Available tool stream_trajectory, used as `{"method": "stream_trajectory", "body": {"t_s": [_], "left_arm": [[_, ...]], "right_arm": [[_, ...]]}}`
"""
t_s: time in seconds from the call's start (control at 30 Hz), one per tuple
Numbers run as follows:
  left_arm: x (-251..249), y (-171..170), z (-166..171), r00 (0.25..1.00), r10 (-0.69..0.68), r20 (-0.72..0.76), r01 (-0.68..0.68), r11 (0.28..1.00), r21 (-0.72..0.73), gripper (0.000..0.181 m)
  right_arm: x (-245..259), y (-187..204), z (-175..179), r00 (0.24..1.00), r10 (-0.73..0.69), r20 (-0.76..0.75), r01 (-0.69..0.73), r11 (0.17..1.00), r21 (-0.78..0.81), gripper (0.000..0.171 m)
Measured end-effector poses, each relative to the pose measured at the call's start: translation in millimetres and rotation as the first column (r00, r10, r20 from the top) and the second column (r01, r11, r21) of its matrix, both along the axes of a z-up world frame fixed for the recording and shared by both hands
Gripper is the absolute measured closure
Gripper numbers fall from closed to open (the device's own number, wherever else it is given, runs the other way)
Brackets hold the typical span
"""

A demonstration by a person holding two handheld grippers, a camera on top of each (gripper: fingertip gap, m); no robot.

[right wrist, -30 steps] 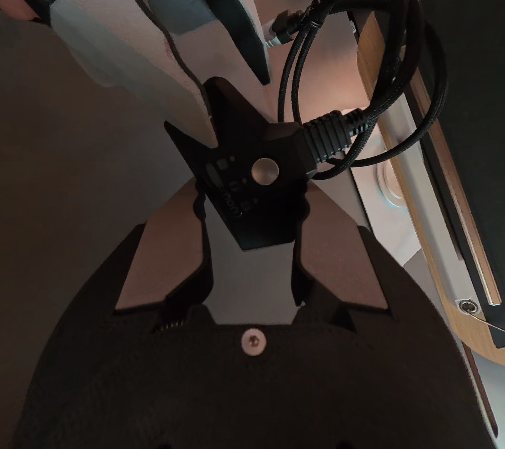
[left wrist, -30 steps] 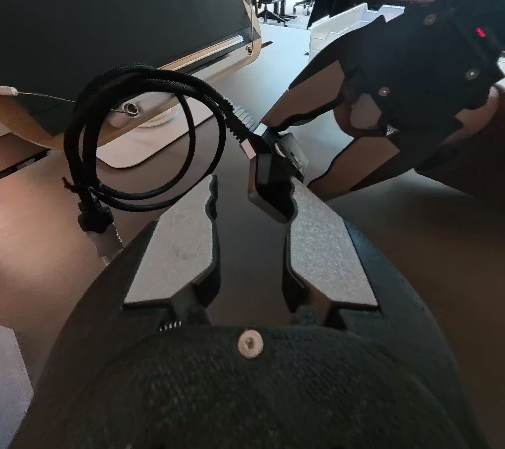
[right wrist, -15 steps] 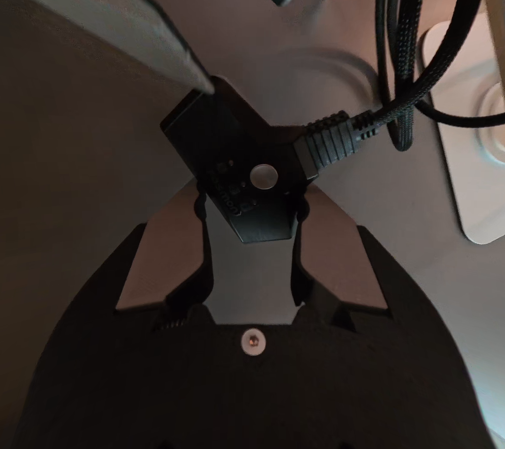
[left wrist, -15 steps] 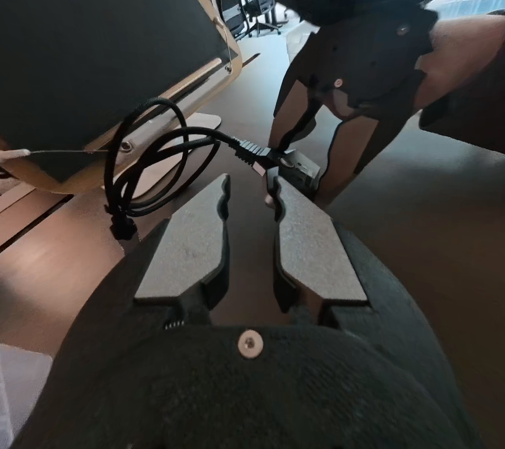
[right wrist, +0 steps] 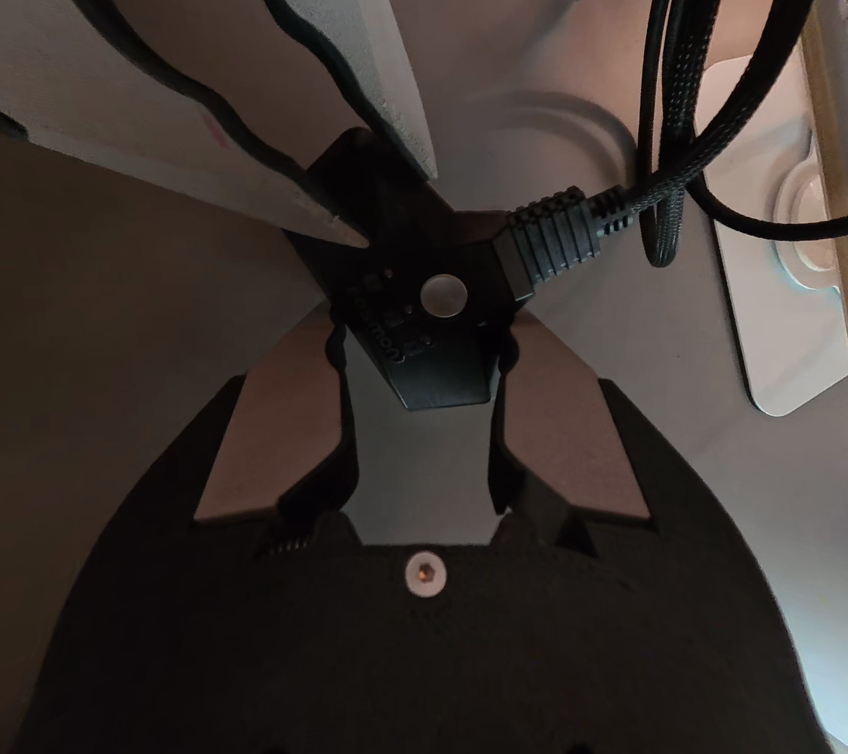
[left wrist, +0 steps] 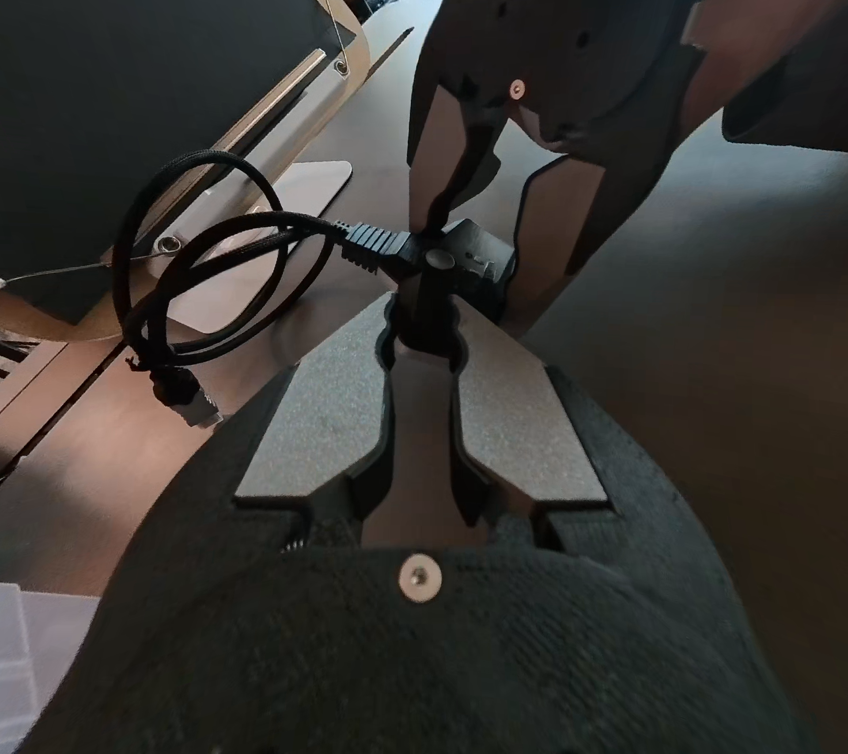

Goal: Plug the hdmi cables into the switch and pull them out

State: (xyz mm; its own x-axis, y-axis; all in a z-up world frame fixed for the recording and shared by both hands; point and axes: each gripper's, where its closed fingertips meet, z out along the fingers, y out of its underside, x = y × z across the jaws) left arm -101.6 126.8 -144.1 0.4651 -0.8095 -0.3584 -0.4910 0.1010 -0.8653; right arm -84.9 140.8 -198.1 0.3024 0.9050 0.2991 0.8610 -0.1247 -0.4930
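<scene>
The black HDMI switch (right wrist: pixel 404 333), with a round silver button, is clamped between my right gripper's (right wrist: pixel 422 346) fingertips just above the table. It also shows in the left wrist view (left wrist: pixel 463 259). A ribbed black HDMI plug (right wrist: pixel 546 246) sits in the switch's right side, and its braided cable (left wrist: pixel 197 273) loops away in a coil. The cable's free plug (left wrist: pixel 197 406) lies on the table. My left gripper (left wrist: pixel 424 319) is closed around the switch's end opposite my right gripper; its fingers (right wrist: pixel 321 218) come in from the upper left in the right wrist view.
A dark monitor (left wrist: pixel 137 44) with a light wooden frame stands at the left on a white base plate (left wrist: pixel 303 191), close behind the cable coil. A thin wire (left wrist: pixel 50 273) runs along its lower edge. A white box (left wrist: pixel 27 663) is at the lower left corner. Tip to tip, the grippers are about 6 cm apart.
My left gripper has moved forward onto the switch and narrowed around its end. My right gripper still holds the switch, which has come closer to my left gripper and the table.
</scene>
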Motion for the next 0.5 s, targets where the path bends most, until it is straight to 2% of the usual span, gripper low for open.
{"method": "stream_trajectory", "body": {"t_s": [0.3, 0.5], "left_arm": [[0.9, -0.5, -0.6, 1.0, -0.001, 0.009, 0.001, 1.0, -0.015, 0.166], [6.1, -8.0, -4.0, 0.999, -0.047, -0.022, 0.047, 0.999, -0.001, 0.181]], "right_arm": [[0.4, -2.6, 0.2, 1.0, -0.001, 0.012, 0.001, 1.0, -0.006, 0.107], [-8.1, -29.2, -5.8, 0.998, 0.056, -0.028, -0.06, 0.984, -0.167, 0.108]]}}
